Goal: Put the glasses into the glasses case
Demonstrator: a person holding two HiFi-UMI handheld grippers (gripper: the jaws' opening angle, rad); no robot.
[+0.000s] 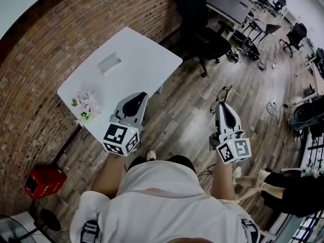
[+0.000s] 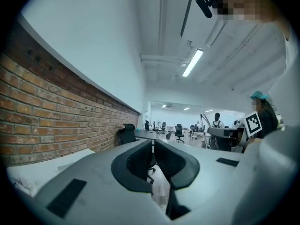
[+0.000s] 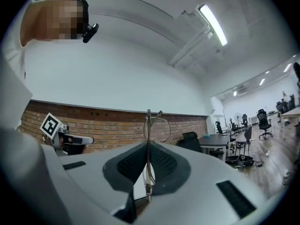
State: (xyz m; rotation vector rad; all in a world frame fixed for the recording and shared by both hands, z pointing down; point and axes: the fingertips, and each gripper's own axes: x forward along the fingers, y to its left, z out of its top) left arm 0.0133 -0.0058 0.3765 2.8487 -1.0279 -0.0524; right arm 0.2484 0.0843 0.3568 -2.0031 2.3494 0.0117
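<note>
Head view first: I've got the right gripper [image 1: 221,107] out over the wood floor, with the glasses [image 1: 223,92] sticking out past its tip. From up here they're just a thin dark wire outline. The left gripper [image 1: 141,95] is over the near edge of the white table [image 1: 152,59]. There's a small pale glasses case [image 1: 109,63] further back on that table, well apart from both grippers and too small to make out details. A bunch of pinkish flowers [image 1: 86,105] sits at the table's left corner.

Left gripper view: the left gripper [image 2: 153,143] has its pads pretty much together, only a sliver of gap and nothing in it.

Right gripper view: the right gripper [image 3: 148,146] is pinched tight on the glasses [image 3: 148,121]. They're edge-on, skinny metal frame, with a round rim looping up above the pads.
</note>
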